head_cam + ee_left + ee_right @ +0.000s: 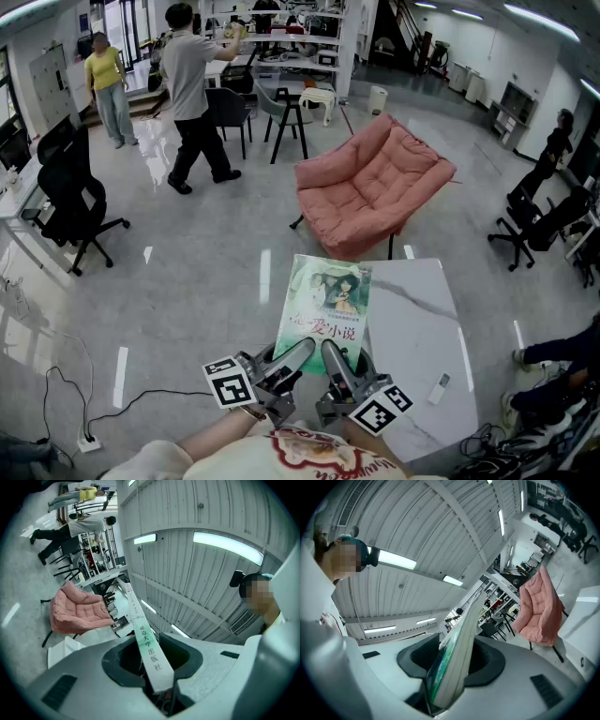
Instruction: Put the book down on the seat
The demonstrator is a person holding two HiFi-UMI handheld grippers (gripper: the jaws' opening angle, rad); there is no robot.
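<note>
Gripping the green book (325, 305) by its near edge, the left gripper (292, 358) and right gripper (337, 361) hold it aloft, well apart from the pink cushioned chair (370, 183), not yet set down.

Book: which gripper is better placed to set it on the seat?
The right gripper, marginally: it and the left gripper both clamp the book's near edge, but the seat stands ahead, slightly toward the right's side.
</note>
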